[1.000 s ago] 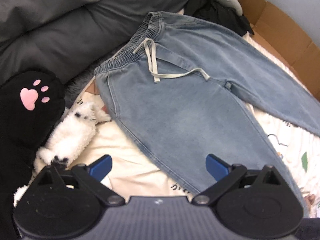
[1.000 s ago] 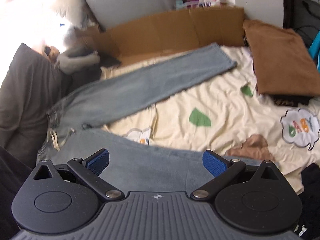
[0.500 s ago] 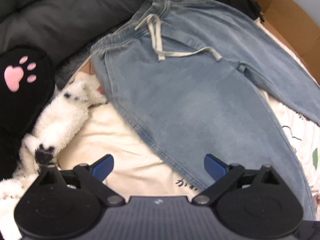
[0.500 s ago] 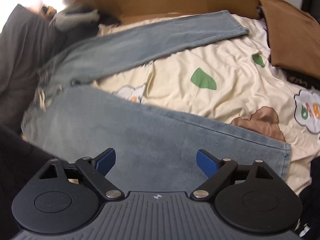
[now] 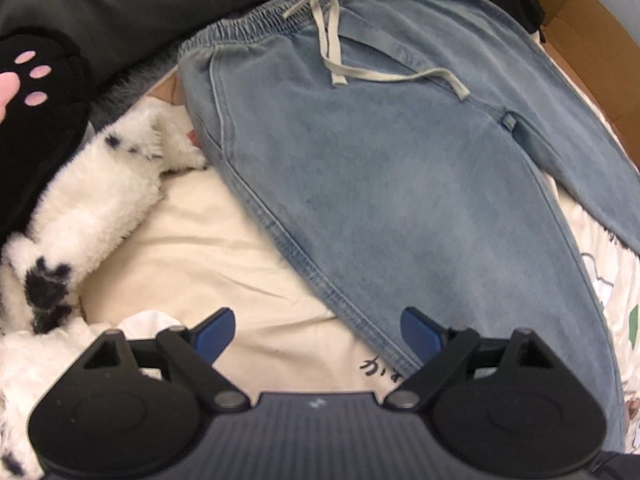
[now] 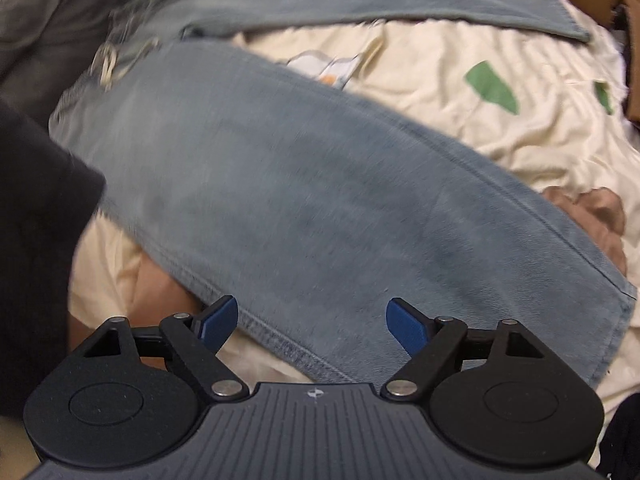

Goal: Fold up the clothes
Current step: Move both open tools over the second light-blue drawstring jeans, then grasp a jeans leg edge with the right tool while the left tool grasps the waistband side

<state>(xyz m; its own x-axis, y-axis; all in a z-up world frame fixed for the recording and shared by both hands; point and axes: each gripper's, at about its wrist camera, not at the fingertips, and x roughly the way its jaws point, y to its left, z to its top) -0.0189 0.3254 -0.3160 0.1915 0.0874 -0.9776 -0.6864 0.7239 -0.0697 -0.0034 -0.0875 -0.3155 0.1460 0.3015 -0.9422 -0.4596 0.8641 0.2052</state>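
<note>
**Jeans lie flat on the bed, both tools spread**

Left wrist view: the left tool point(image 5: 316, 330) has its blue fingers wide apart and holds nothing. It is above the cream bedsheet point(image 5: 224, 240), near the side seam of the light blue jeans point(image 5: 400, 184). The jeans lie flat, with the white drawstring point(image 5: 334, 46) on the waistband. A white plush toy point(image 5: 100, 200) lies to the left.

Right wrist view: the right tool point(image 6: 312, 322) is also spread and empty, over the lower jeans leg point(image 6: 340, 208). This view is blurred.

Light-blue drawstring jeans point(image 5: 400, 184), flat on cream sheet, waistband at twelve o'clock, legs spreading toward four.
</note>
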